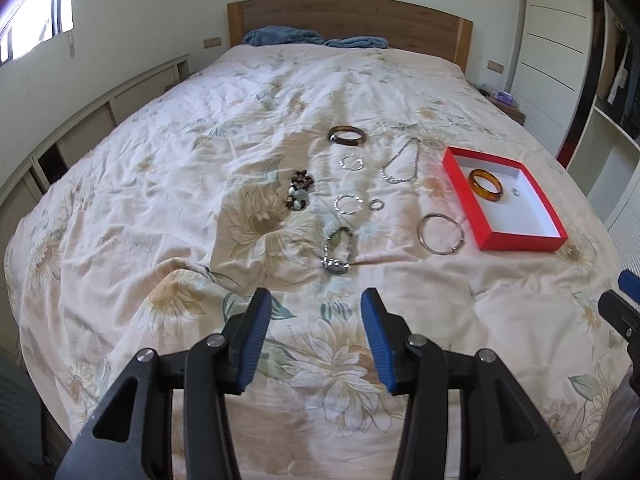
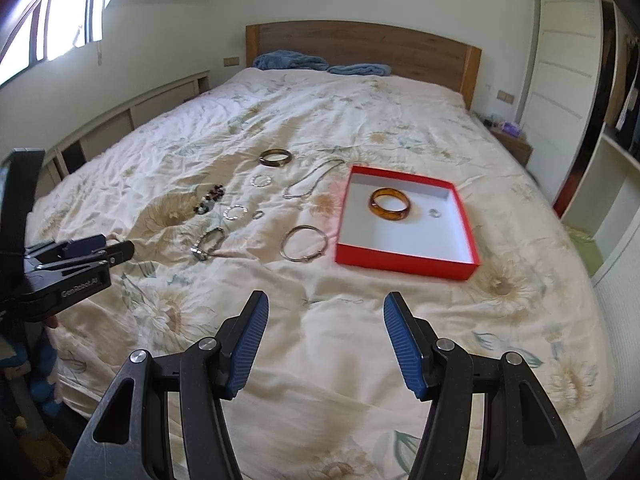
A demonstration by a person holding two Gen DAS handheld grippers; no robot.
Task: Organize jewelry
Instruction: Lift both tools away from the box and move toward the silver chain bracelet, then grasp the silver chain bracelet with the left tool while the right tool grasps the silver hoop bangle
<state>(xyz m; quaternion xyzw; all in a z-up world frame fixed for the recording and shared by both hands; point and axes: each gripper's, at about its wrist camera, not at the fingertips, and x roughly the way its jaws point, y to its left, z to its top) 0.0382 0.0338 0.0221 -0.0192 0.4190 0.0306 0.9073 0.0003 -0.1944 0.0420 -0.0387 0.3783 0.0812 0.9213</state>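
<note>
Shallow red cardboard box [image 2: 404, 258] | amber bangle [image 2: 390, 204] and small silver ring [image 2: 434, 212] held inside | left gripper [image 1: 316, 304] and right gripper [image 2: 326, 308] parted, nothing gripped.

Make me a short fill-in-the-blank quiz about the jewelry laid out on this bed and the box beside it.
1. The amber bangle lies inside the ____ box.
2. The bedspread is printed with ____.
3. Both the left tongs and the right tongs are ____, with nothing between them.
4. The dark bangle lies on the bedspread, nearer the ____ than any other jewelry.

Missing words: red; flowers; open; headboard
</note>
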